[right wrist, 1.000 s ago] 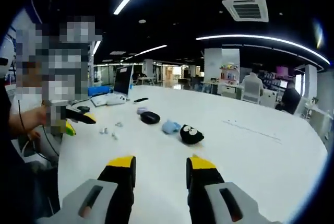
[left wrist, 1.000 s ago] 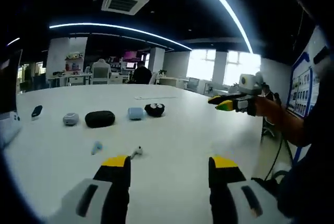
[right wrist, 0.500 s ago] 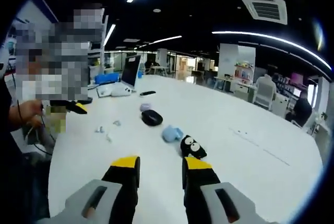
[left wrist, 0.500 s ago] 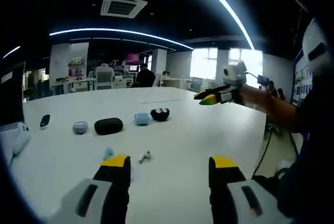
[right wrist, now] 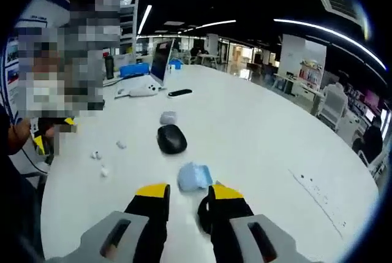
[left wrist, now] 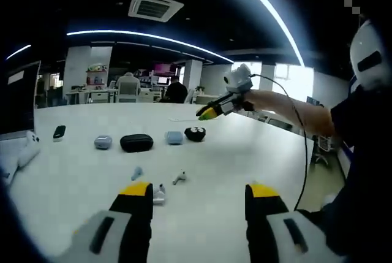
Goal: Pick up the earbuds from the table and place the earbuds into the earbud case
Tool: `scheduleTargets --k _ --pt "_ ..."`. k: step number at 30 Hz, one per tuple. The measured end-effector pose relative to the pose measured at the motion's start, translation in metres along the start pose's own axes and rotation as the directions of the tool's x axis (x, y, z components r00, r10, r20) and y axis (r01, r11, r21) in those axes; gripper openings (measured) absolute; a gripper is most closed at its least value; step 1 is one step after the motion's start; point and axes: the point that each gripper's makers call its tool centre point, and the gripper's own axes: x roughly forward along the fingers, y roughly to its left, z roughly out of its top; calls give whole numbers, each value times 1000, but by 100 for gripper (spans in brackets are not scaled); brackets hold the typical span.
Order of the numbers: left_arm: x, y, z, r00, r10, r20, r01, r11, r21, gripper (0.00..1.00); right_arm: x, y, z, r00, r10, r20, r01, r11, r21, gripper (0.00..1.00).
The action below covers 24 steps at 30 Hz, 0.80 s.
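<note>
Three loose earbuds lie on the white table [left wrist: 245, 152] just beyond my left gripper [left wrist: 199, 192], which is open and holds nothing: a white earbud [left wrist: 179, 178], another white one [left wrist: 159, 194] and a pale blue one [left wrist: 136, 173]. Farther back stands a row of cases: a grey-blue case [left wrist: 103, 142], a black oval case [left wrist: 136, 143], a light blue case [left wrist: 174, 137] and a black fuzzy case with eyes [left wrist: 195, 133]. My right gripper [left wrist: 208, 113] hovers just above the fuzzy case. Its jaws [right wrist: 188, 192] stand narrowly apart, the light blue case [right wrist: 195, 177] right beyond them, and a dark bit of the fuzzy case [right wrist: 204, 215] shows between them.
A dark phone [left wrist: 59, 132] and a white object [left wrist: 21, 156] lie at the table's left. In the right gripper view a laptop [right wrist: 160, 60], a blue box [right wrist: 135, 70] and a dark remote [right wrist: 179, 92] sit at the far end. A person's arm [left wrist: 288, 106] reaches in from the right.
My right gripper has travelled across the table to the row of cases and come down over the fuzzy one, its jaws narrowing. The left view has shifted slightly; the earbuds lie where they were.
</note>
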Motion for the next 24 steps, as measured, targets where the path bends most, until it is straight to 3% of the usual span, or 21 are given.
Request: scheduleTargets --k 8,11,24 --pt "-11 10 -6 1000 20 15 -19 999 -26 62 50 -26 -6 992 6 -127 -8 1000 -12 19" --pt "-17 19 -10 999 36 17 -36 999 -35 62 63 -24 -14 982 19 -186 -23 1000 -18 16" --pt "-27 34 -16 997 74 32 -72 995 -76 62 85 -22 -24 962 57 -268 -63 998 -13 12"
